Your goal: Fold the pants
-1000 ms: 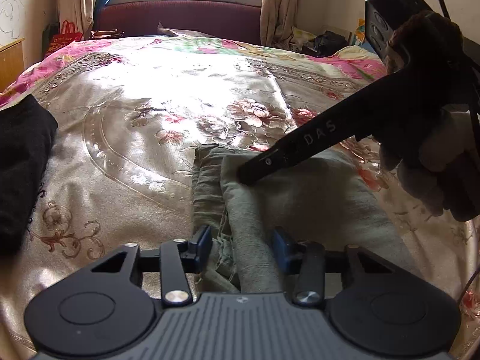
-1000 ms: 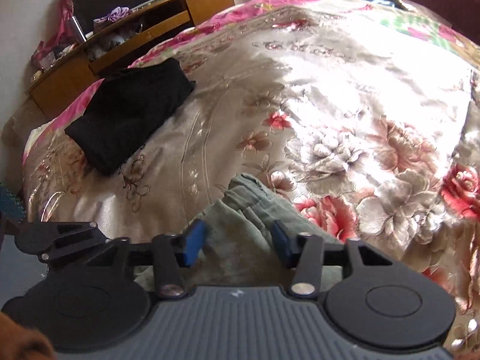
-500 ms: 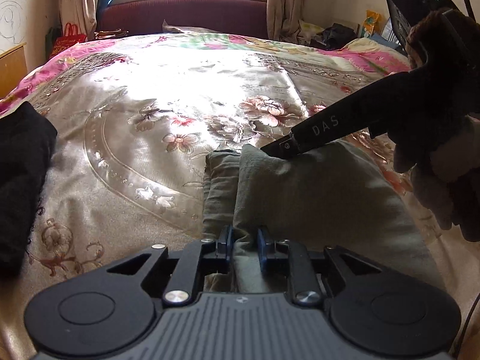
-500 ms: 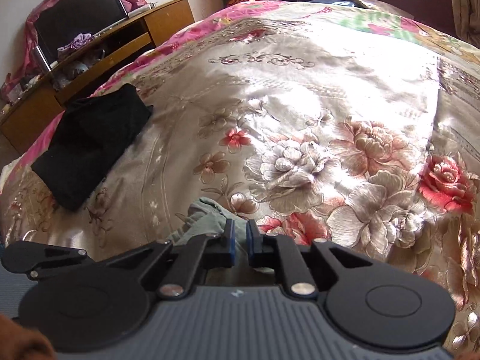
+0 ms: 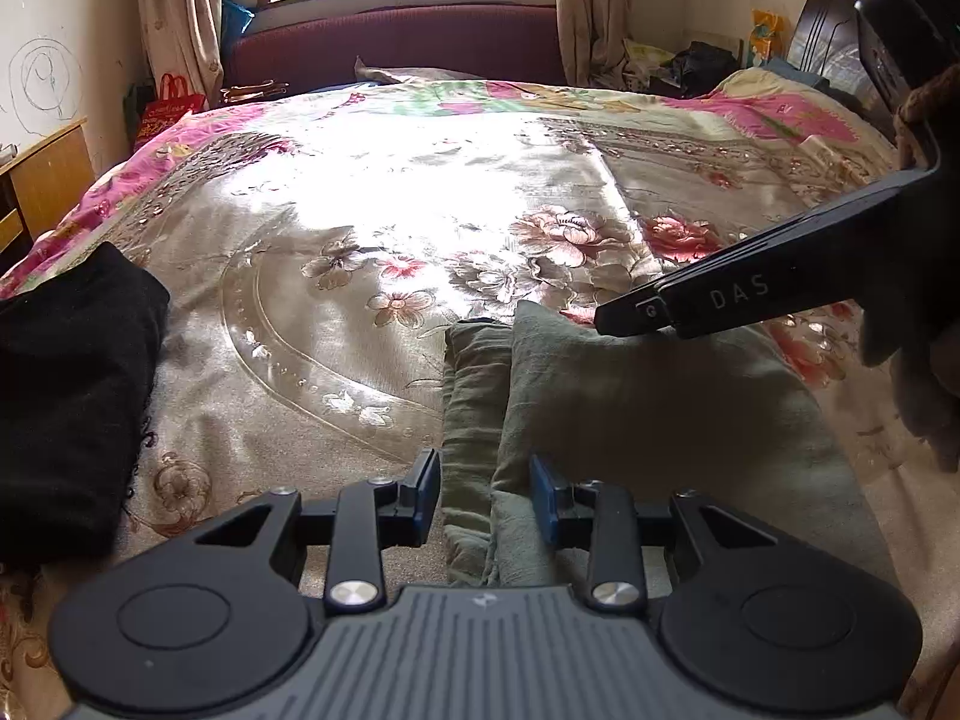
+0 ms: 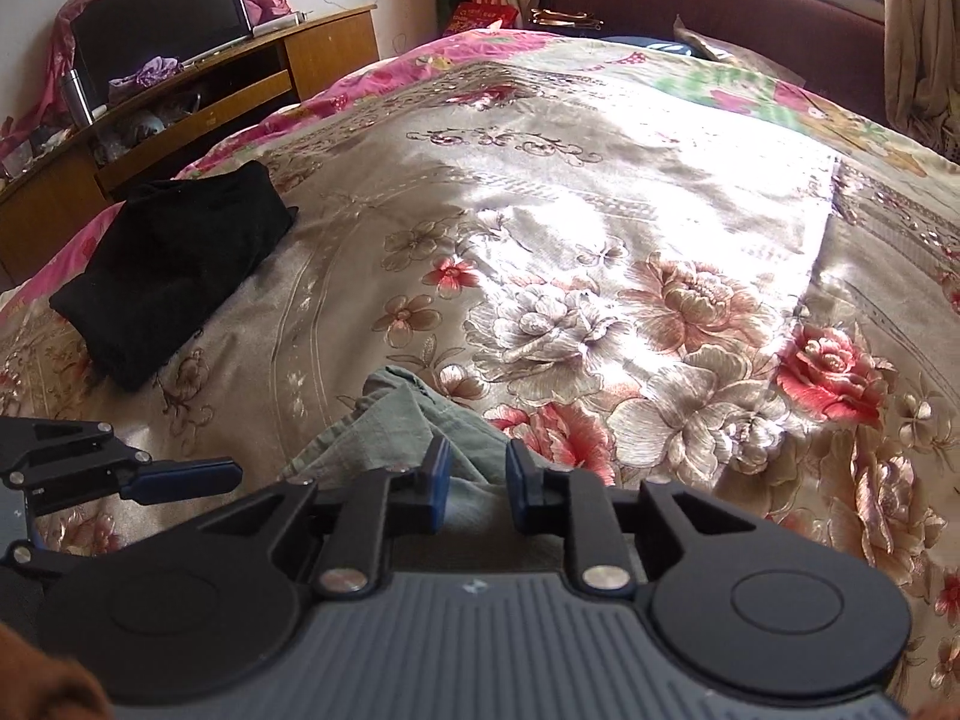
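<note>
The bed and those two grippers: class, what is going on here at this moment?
A person with a handheld gripper in each hand is folding grey-green pants on a floral bedspread. The pants lie folded into a compact bundle. The left gripper straddles the bundle's near edge, and the right gripper hangs over its far corner. Both sets of jaws are opening, with cloth between them but not pinched. A folded black garment lies apart on the bed.
</note>
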The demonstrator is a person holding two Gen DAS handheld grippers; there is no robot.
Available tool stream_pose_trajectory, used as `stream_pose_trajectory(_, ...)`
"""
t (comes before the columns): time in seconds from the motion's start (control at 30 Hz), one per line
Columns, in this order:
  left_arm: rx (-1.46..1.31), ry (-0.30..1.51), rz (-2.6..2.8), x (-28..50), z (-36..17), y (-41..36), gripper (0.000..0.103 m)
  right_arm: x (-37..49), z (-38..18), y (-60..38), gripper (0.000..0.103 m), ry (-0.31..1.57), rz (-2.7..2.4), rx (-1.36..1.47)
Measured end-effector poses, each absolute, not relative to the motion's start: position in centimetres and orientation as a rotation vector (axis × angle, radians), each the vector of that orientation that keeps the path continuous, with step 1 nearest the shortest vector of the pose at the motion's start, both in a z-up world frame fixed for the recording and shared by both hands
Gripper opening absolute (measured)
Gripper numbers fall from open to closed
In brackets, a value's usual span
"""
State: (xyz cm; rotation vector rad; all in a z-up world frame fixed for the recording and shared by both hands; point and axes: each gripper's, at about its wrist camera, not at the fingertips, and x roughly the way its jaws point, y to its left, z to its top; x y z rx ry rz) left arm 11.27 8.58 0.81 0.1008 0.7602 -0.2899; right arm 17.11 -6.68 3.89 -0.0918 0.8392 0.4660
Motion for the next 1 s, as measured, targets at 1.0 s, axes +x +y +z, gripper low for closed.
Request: stream_pose_trajectory(1.0, 0.078, 0.778, -0.247, 11.5, 0.6, 9.5, 0.063, 10.6, 1.8, -15.8, 0.040, 0.894, 0.286, 0.137)
